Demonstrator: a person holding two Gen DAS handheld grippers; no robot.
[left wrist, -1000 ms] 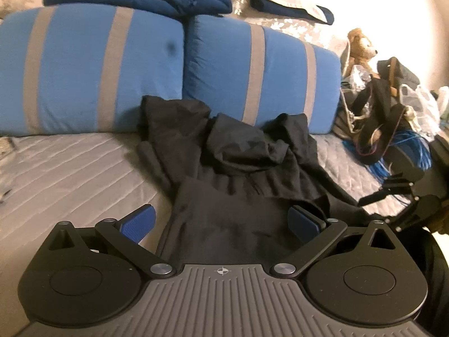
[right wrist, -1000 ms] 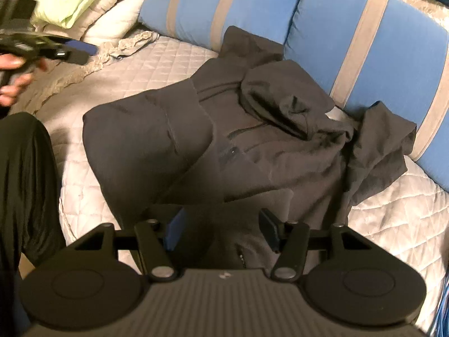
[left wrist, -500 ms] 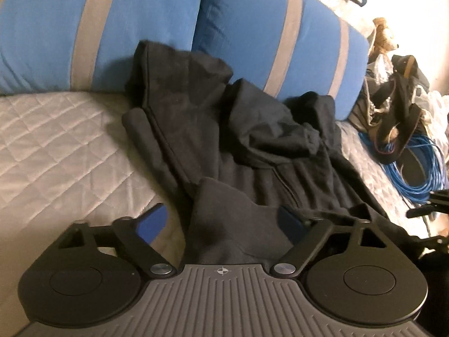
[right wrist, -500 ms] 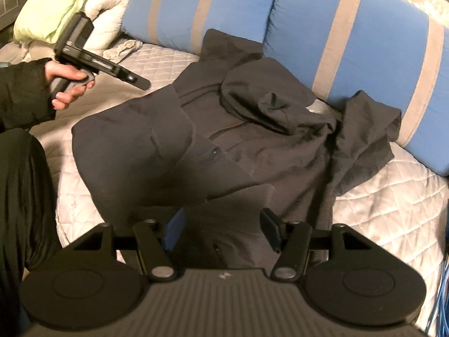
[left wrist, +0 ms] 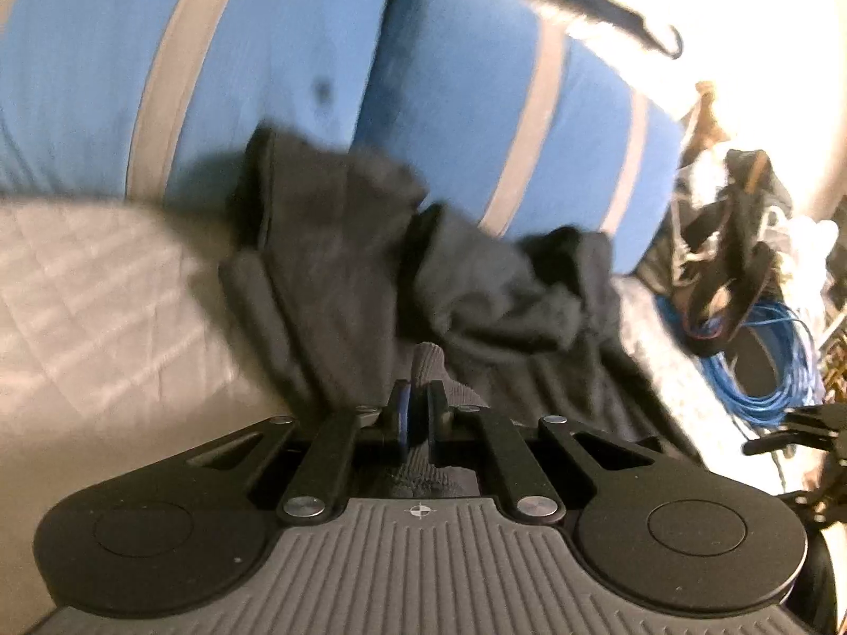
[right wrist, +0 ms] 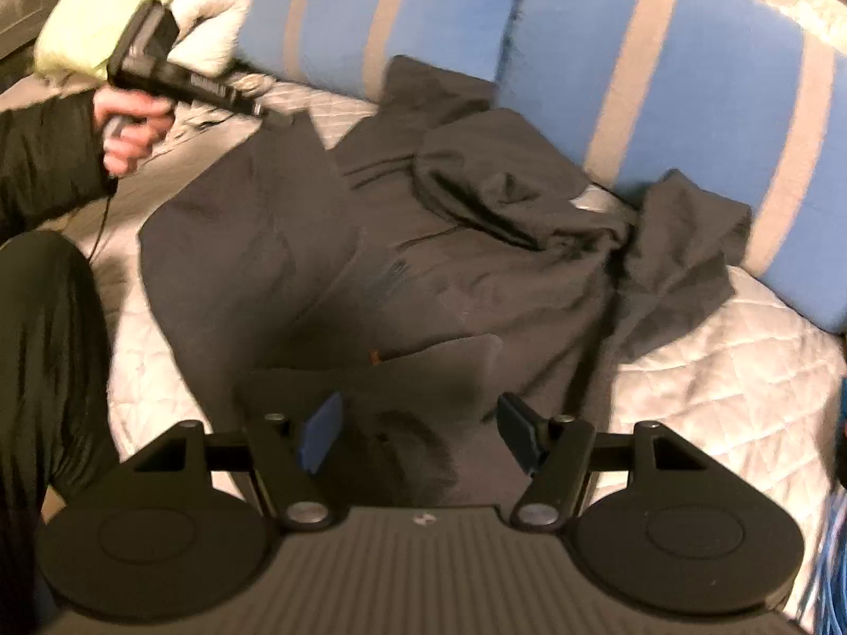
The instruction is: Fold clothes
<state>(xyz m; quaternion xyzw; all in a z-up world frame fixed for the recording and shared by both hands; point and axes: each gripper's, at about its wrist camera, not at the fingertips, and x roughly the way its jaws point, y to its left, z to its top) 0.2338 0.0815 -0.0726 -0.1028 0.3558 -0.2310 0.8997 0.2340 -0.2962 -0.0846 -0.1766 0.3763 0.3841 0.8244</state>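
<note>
A dark grey hooded jacket [left wrist: 503, 286] lies crumpled on the bed against the pillows, hood bunched in the middle. My left gripper [left wrist: 416, 407] is shut on a ribbed fold of its edge, which sticks up between the pads. The right wrist view shows the jacket [right wrist: 476, 264] spread wide, with that left gripper [right wrist: 259, 108] in a hand [right wrist: 132, 127] pinching its lifted far-left corner. My right gripper [right wrist: 418, 423] hovers open over the near hem, nothing between its blue pads.
Two blue pillows with grey stripes [left wrist: 264, 79] back the quilted grey bedspread [left wrist: 106, 307]. A coil of blue cable [left wrist: 762, 365] and bag straps [left wrist: 741, 222] clutter the right side. A pale green blanket [right wrist: 106, 0] and the person's dark trouser leg [right wrist: 47, 370] are at left.
My left gripper has gone from open to shut on the jacket's edge and has drawn that corner up. The right gripper stays open and has barely shifted.
</note>
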